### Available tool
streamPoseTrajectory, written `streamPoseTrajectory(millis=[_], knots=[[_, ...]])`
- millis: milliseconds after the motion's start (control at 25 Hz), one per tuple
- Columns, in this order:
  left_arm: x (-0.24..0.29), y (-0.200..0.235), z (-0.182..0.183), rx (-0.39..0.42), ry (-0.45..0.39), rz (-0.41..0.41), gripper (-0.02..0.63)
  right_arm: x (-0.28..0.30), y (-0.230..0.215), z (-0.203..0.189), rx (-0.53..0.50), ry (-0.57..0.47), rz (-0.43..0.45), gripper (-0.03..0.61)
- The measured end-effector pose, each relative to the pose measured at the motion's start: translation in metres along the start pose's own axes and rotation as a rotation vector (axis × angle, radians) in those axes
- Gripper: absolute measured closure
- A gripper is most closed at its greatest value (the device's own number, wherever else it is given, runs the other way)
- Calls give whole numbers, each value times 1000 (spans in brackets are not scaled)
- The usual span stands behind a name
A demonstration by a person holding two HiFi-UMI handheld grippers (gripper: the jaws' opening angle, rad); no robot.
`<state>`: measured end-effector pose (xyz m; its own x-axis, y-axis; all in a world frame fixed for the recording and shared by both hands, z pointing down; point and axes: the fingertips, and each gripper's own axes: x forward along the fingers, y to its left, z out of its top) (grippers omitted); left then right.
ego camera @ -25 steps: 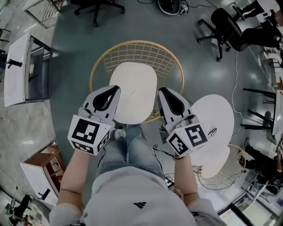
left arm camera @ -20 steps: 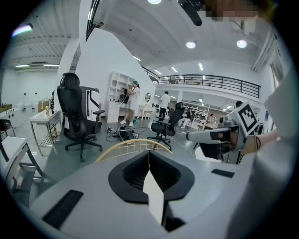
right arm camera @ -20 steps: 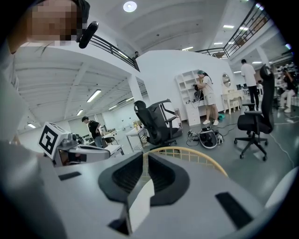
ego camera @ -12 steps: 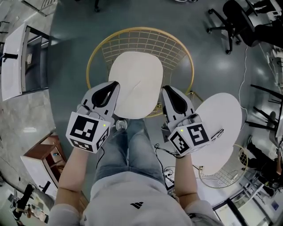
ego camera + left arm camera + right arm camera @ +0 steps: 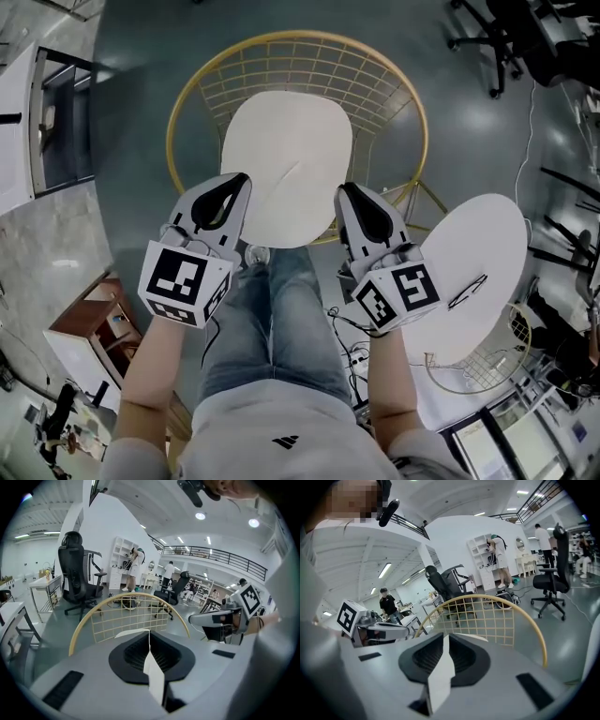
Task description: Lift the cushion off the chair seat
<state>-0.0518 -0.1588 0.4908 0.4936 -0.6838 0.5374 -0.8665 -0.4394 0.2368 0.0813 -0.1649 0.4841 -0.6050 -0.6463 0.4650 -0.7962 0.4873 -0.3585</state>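
I have both tools clenched on the cushion point(image 5: 286, 159), one on each side of its near end. The left tool point(image 5: 239, 187) pinches the edge toward the left side of the chair point(image 5: 298, 37), and the right tool point(image 5: 349, 199) pinches the matching edge toward the chair's right side. In each gripper view a thin cream lip of the cushion runs down the slot between the closed jaws, so the grip is on the pad itself.

I'd say the two grips are spread wide so that a soft, flat pad comes up level instead of folding in the middle. Both tools reach in from the chair's open front, slanting down, since the wire back point(image 5: 309, 80) fences off the far side.

The cushion lies over the chair seat, inside the gold hoop, with its near edge covering the chair's front rim (I cannot tell whether it is resting on the seat or just clear of it). Such a shallow pinch could slip if one side rises ahead of the other.
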Motion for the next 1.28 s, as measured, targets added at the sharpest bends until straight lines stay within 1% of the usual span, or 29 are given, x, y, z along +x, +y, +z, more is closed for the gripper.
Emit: streamPoseTrajectory(millis=[240,480,760,1000,1280], knots=[[14,16,-17,-29,3,22,600,14,-13,-19,17,17,-11,545],[29,29,-44,-40,34,33,600,28,-27,-46,32,46,-21,541],[48,46,-70,-49,63,66,600,47,-36,-73,39,75,-17,540],[63,62,-95,-85,98,86,598,59,-53,-95,61,85,-44,531],[71,79,-124,-114,155,137,534,61,-72,-112,90,96,-73,517]])
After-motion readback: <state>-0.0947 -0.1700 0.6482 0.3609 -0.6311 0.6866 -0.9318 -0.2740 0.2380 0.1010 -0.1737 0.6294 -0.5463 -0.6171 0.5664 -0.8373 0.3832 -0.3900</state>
